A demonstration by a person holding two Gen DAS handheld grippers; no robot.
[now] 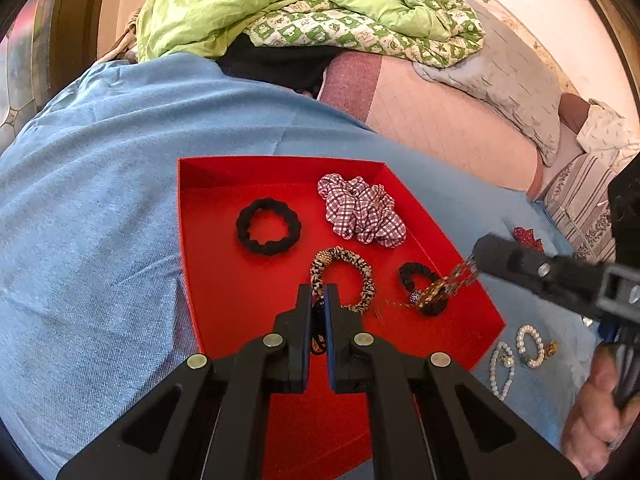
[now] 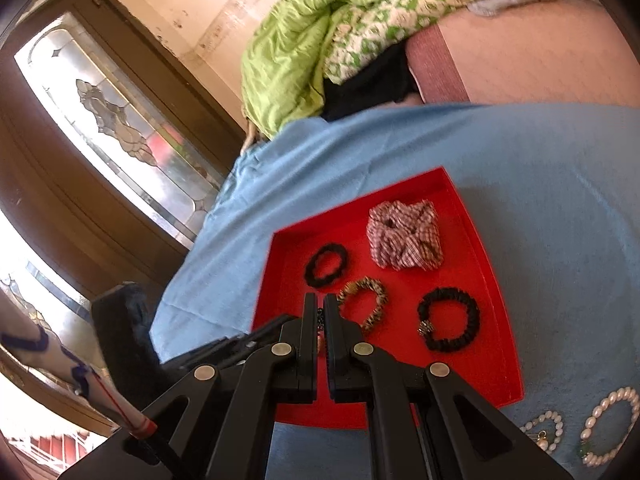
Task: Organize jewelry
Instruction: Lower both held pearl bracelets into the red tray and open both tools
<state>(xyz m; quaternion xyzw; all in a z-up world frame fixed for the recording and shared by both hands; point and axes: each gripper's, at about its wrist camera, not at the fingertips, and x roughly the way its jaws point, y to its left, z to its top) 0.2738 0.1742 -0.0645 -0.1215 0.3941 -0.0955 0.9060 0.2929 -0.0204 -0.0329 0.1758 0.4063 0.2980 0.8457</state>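
A red tray [image 1: 280, 158] [image 2: 516, 360] lies on a blue cloth. It holds a black scrunchie [image 1: 266, 249] [image 2: 310, 268], a checked scrunchie [image 1: 360, 210] [image 2: 404, 240], a leopard-print band [image 1: 366, 276] [image 2: 378, 292] and a black band with a bead [image 1: 416, 270] [image 2: 468, 304]. My left gripper [image 1: 319, 292] is shut over the tray on a dark looped piece with an orange bit. My right gripper [image 1: 476, 254] [image 2: 319, 300] is shut on a gold chain [image 1: 456, 278] that dangles onto the beaded band. I cannot tell whether both hold one piece.
Two pearl bracelets [image 1: 520, 336] [image 2: 592, 424] lie on the blue cloth [image 1: 100, 240] right of the tray. A green quilt [image 1: 260, 4], a grey pillow [image 1: 516, 80] and pink bedding sit behind. A hand [image 1: 592, 412] grips the right tool. A glass door [image 2: 120, 120] stands at the left.
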